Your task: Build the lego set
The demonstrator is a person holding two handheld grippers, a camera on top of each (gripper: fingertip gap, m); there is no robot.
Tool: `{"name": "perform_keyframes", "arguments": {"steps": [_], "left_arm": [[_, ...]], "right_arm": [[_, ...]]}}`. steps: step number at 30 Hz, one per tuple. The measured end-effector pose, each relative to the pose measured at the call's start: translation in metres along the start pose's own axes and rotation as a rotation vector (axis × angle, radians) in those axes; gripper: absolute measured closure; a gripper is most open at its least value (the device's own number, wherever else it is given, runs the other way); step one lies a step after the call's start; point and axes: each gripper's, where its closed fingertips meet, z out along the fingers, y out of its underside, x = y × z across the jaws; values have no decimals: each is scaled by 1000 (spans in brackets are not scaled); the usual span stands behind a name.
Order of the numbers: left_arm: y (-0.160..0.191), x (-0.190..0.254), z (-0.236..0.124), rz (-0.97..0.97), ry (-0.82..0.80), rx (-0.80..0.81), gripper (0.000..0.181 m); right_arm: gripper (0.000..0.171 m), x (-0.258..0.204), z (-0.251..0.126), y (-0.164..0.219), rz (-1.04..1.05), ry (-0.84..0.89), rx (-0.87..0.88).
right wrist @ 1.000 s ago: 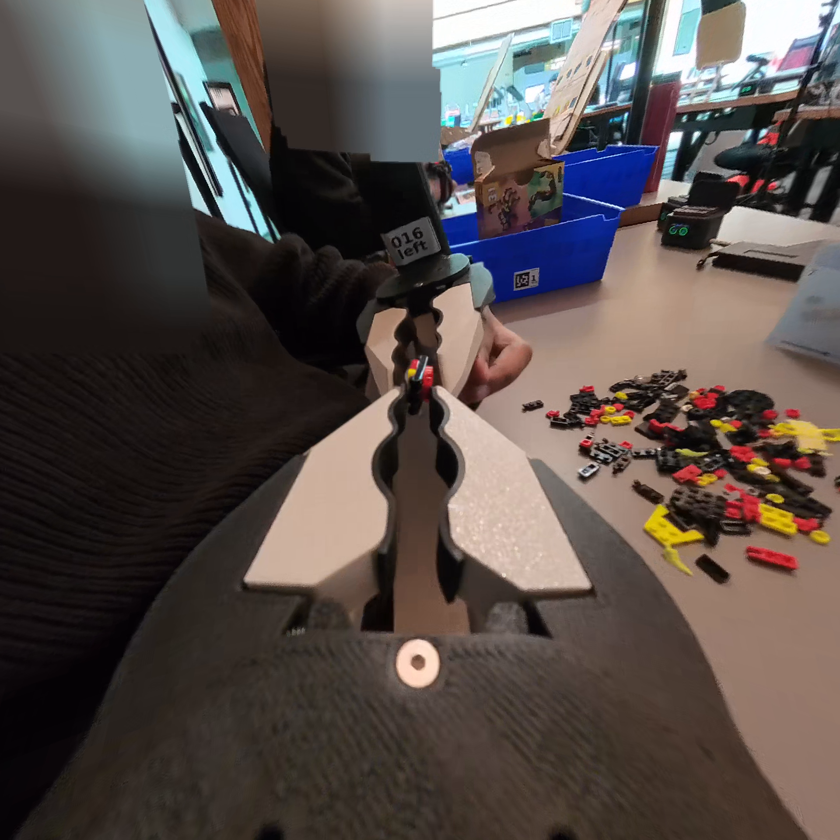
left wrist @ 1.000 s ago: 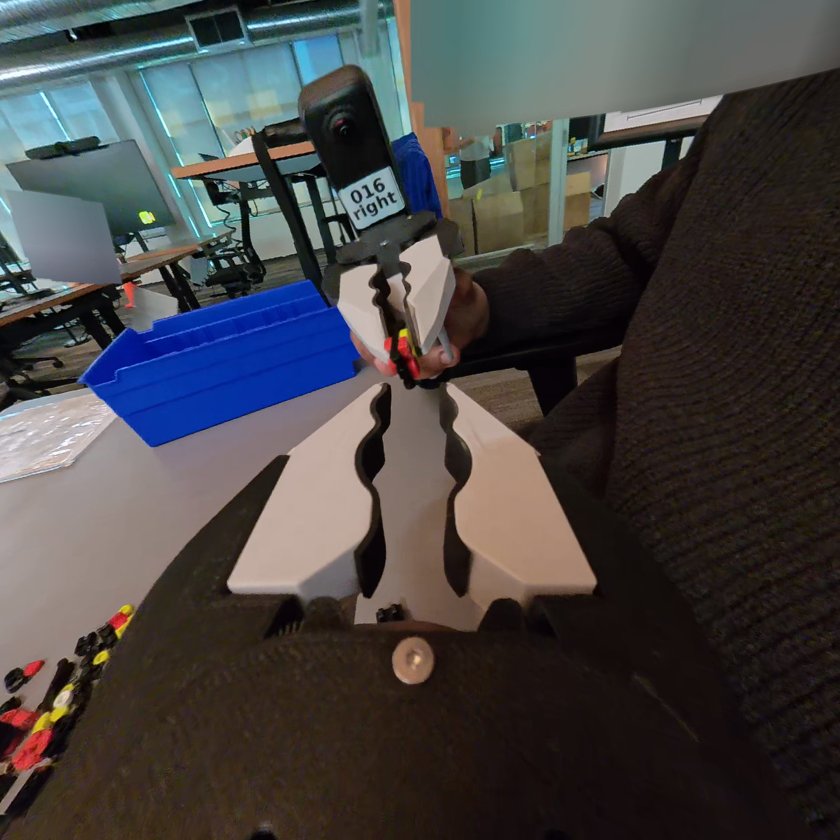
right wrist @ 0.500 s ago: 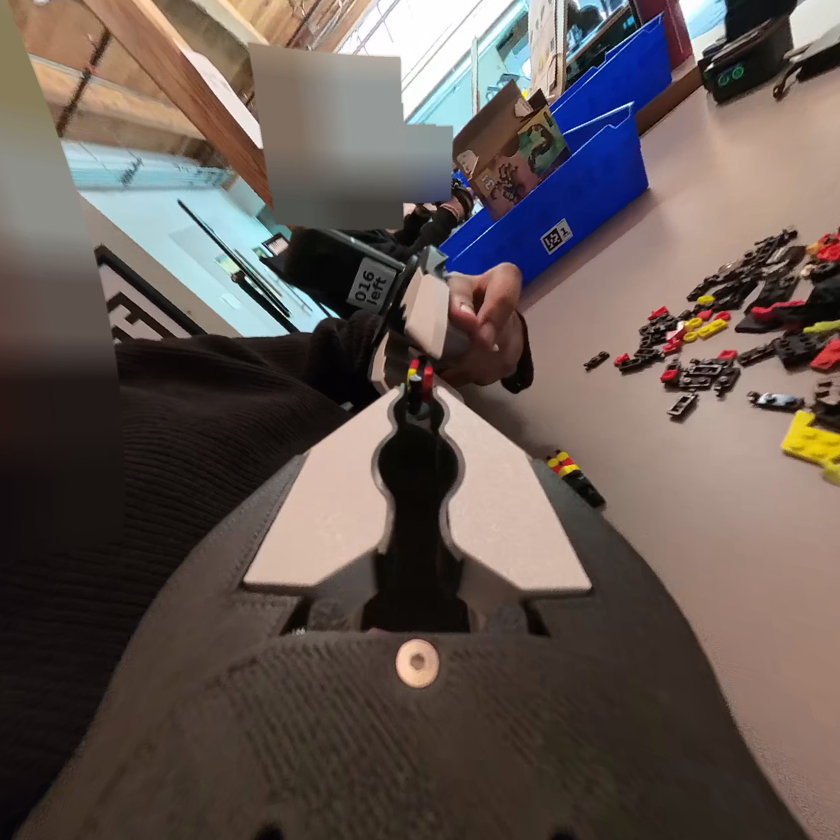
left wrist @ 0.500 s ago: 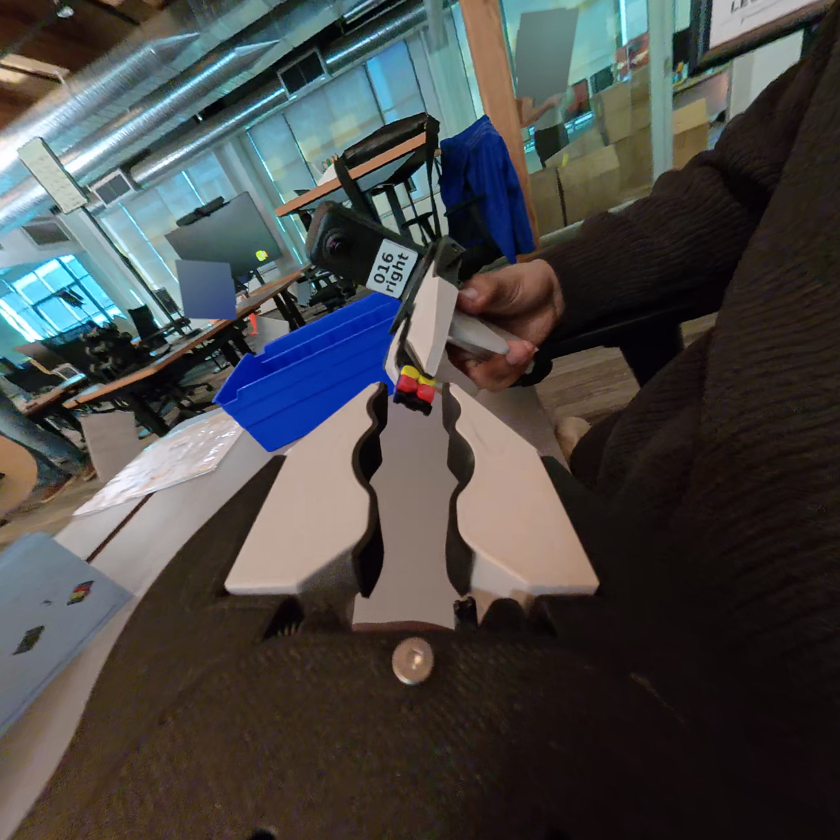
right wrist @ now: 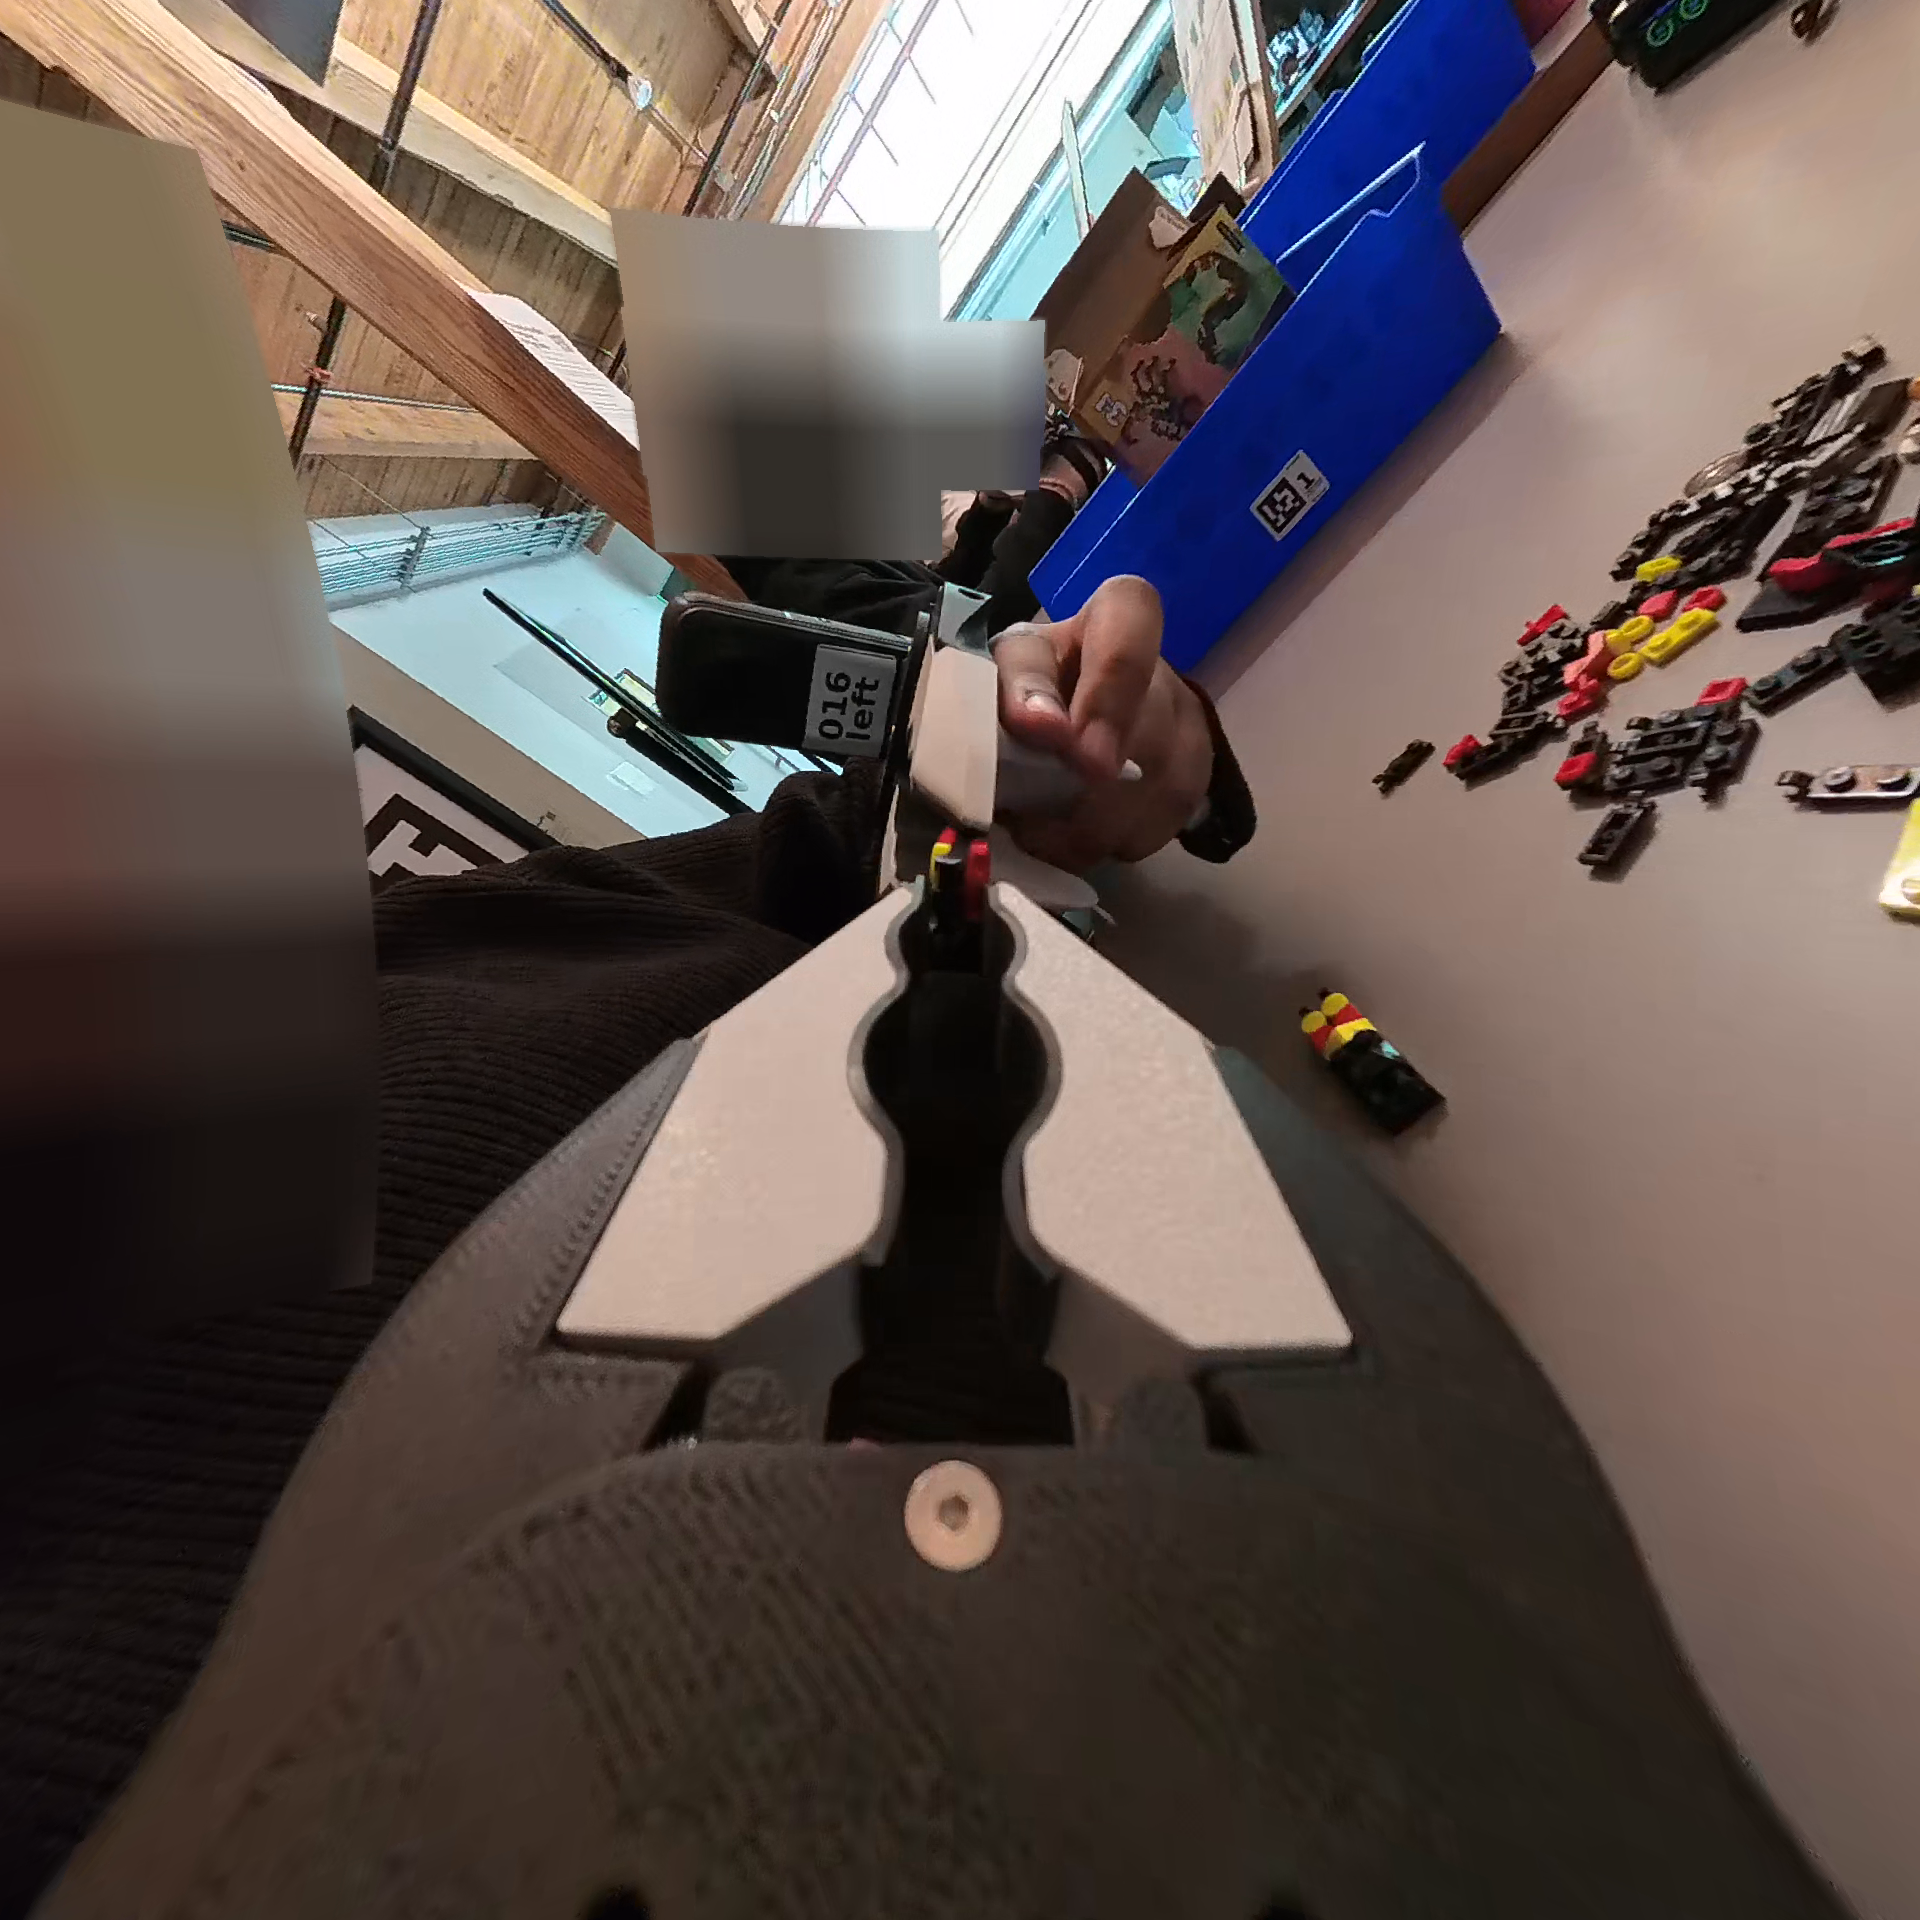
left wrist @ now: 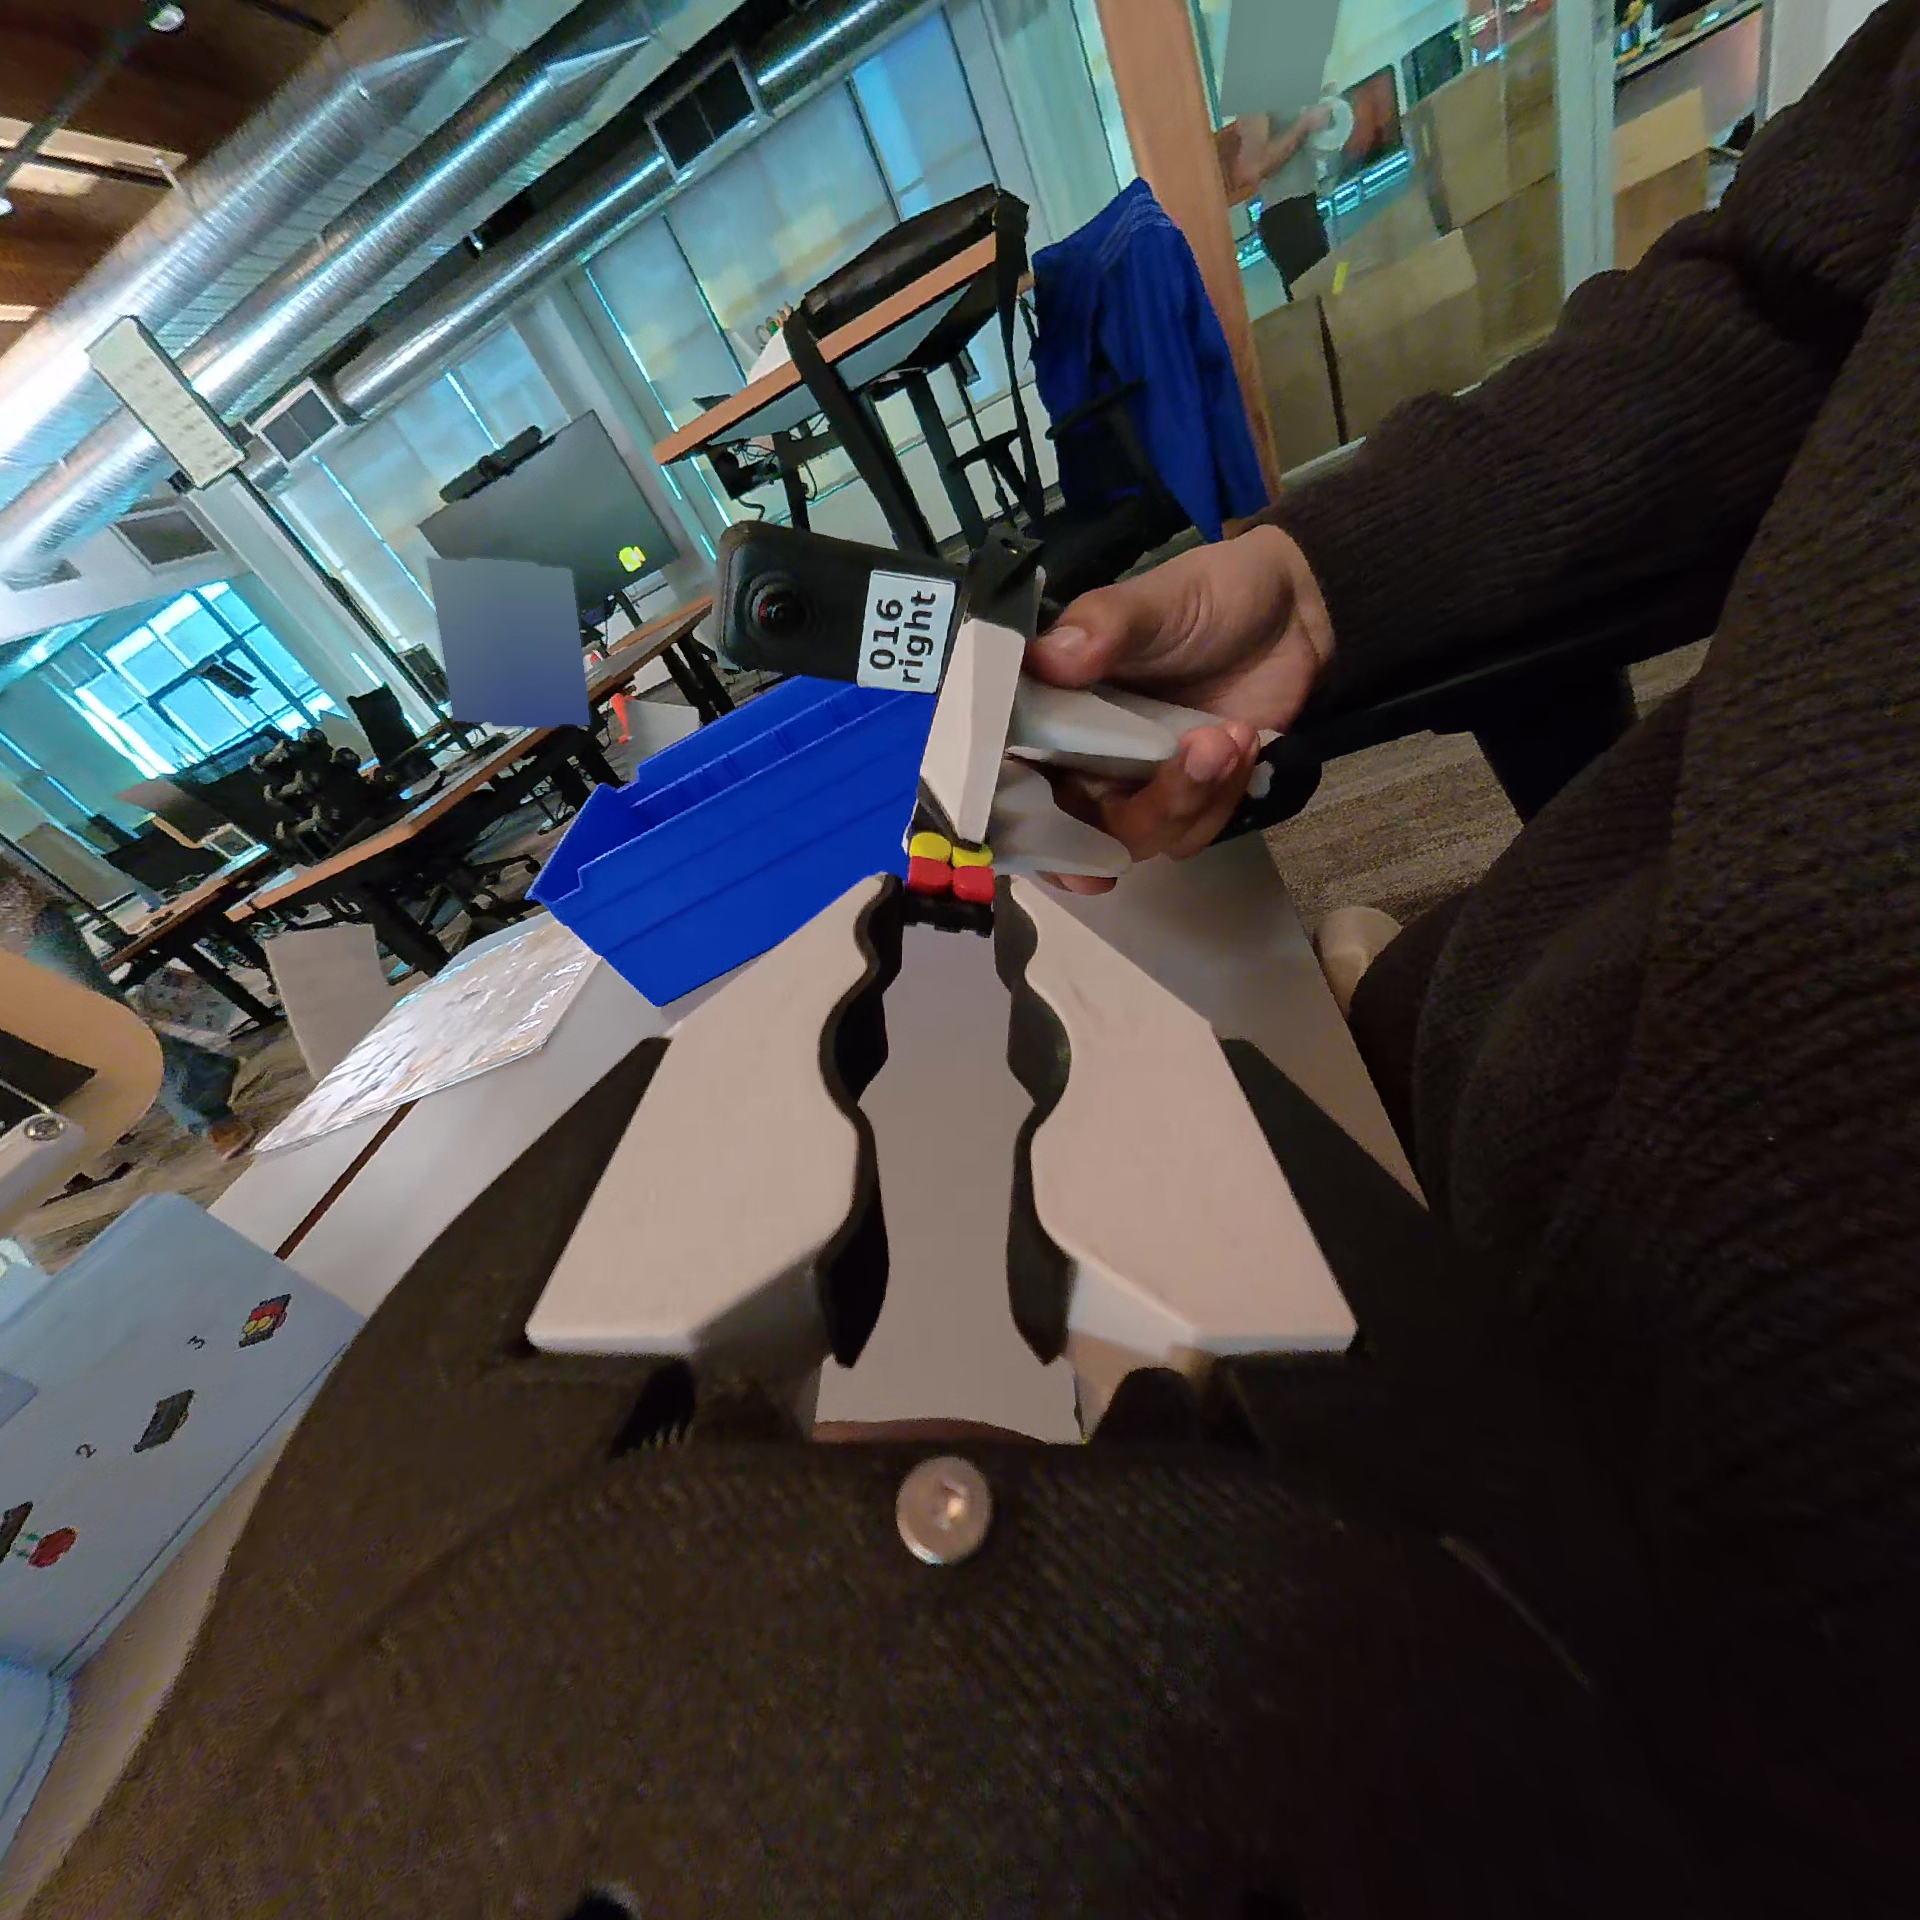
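My bench [right wrist: 1558, 1039] carries a blue bin [right wrist: 1299, 416] at one o'clock holding an opened set box [right wrist: 1174, 312], with loose pieces [right wrist: 1683, 665] at two o'clock. Both fingers meet tip to tip above it. My right gripper [right wrist: 951, 914] pinches the small black, red and yellow assembly [left wrist: 948, 873]; my left gripper [left wrist: 940, 914] closes on its black base at twelve o'clock, long axis between them

The left gripper [left wrist: 943, 914] pinches a small black lego assembly topped with red and yellow studs [left wrist: 949, 873] at its fingertips. The right gripper [left wrist: 961, 831], tilted sideways, meets the same piece, above the grey bench [left wrist: 1247, 935] near a blue plastic bin [left wrist: 727, 842].
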Motion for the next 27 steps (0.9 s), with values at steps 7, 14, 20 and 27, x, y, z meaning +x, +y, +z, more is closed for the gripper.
{"name": "perform_keyframes", "arguments": {"steps": [7, 14, 20, 27], "left_arm": [[2, 0, 1, 10, 2, -7, 167], [17, -11, 4, -134, -21, -46, 167], [38, -5, 11, -312, 45, -111, 167], [47, 6, 8, -395, 157, -145, 167]], "right_arm": [[160, 0, -1, 1, 18, -27, -4], [145, 9, -14, -13, -154, 95, 32], [143, 0, -16, -10, -488, 158, -27], [145, 32, -16, 20, -1087, 481, -349]]}}
